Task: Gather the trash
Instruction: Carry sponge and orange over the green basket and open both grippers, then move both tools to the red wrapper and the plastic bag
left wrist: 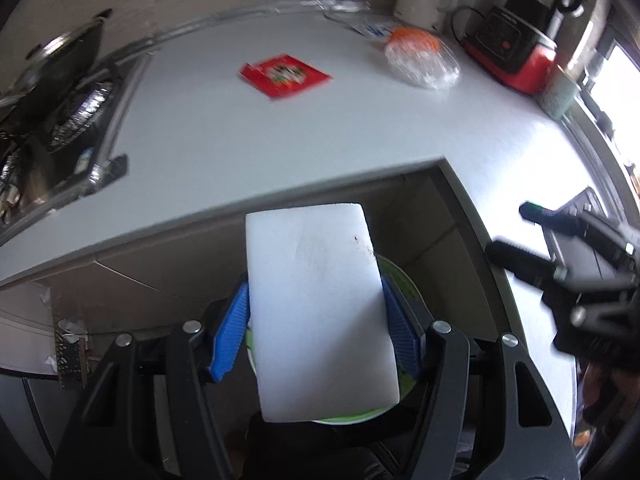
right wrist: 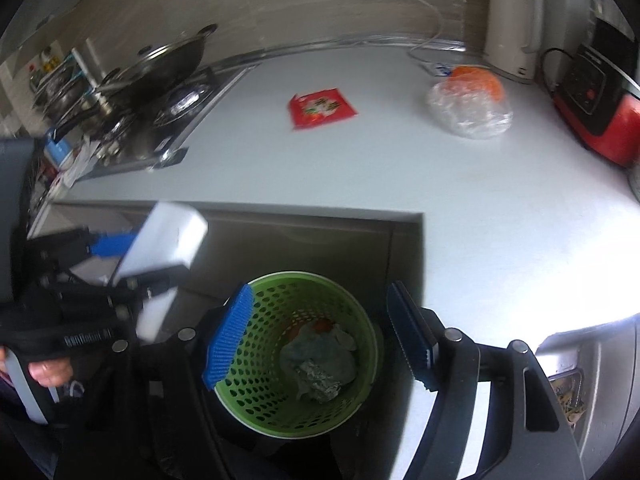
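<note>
Left hand-held gripper (left wrist: 316, 320) clamps white foam block (left wrist: 320, 312) above green perforated bin (right wrist: 296, 352). Right hand-held gripper (right wrist: 320, 336) open, empty, over bin. Risk: off-centre release, block clips rim, falls to floor. Red wrapper (right wrist: 322, 108), plastic bag (right wrist: 470, 110) remain on desk (right wrist: 400, 168).

You're standing in a home kitchen: a pale counter (right wrist: 360, 168) runs past a gas hob (right wrist: 160, 120) with a lidded wok (right wrist: 168, 64) on it. At the back wall you can see a white electric kettle (right wrist: 512, 44) and a red-based blender (left wrist: 516, 40).
</note>
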Motion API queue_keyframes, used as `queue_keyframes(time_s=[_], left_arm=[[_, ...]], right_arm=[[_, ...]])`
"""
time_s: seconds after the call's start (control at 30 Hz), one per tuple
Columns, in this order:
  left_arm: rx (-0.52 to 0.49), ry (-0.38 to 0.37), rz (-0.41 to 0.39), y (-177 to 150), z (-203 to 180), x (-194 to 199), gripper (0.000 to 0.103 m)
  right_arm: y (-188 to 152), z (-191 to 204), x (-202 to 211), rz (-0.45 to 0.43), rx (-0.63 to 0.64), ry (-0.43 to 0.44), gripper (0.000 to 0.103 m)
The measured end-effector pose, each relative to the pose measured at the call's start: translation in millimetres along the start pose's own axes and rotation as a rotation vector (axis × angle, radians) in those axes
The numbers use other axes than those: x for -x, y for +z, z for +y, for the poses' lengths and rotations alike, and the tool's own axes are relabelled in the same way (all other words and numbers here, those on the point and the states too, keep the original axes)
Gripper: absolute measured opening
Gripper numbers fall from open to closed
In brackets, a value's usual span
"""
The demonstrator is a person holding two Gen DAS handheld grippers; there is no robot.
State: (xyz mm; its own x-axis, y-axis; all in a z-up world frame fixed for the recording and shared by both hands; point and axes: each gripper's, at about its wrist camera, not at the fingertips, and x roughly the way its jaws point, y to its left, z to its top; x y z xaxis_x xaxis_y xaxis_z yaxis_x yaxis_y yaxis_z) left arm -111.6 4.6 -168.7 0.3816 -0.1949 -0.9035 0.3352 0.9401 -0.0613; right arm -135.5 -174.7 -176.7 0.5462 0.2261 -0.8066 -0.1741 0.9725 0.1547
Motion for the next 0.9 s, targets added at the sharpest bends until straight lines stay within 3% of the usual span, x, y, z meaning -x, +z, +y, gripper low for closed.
queue_keyframes(time_s=[0.13,0.27,0.47,0.9], left_arm=[[-0.032,-0.023,0.060,-7.8,-14.1,-16.2,0.063],[-0.045,-0.023,0.092,-13.0,-21.4,-25.7,0.078],[-0.039,-0.024,0.094,-11.2,-22.2,-25.5,0.086],[-0.026,0.012,0.036,5.2,-15.2,-6.0,0.088]], right_arm=[[-1.7,-12.4,3.8,-0.003,-0.026,-0.022,0.070],[-6.2,-20.4,5.9,0.001,-0.045,-0.034,0.070],[-9.6,-24.9,6.2,0.010,-0.055,-0.041,0.070],[1.8,-25.4,15.1,-0.032,-0.042,-0.043,0.075]])
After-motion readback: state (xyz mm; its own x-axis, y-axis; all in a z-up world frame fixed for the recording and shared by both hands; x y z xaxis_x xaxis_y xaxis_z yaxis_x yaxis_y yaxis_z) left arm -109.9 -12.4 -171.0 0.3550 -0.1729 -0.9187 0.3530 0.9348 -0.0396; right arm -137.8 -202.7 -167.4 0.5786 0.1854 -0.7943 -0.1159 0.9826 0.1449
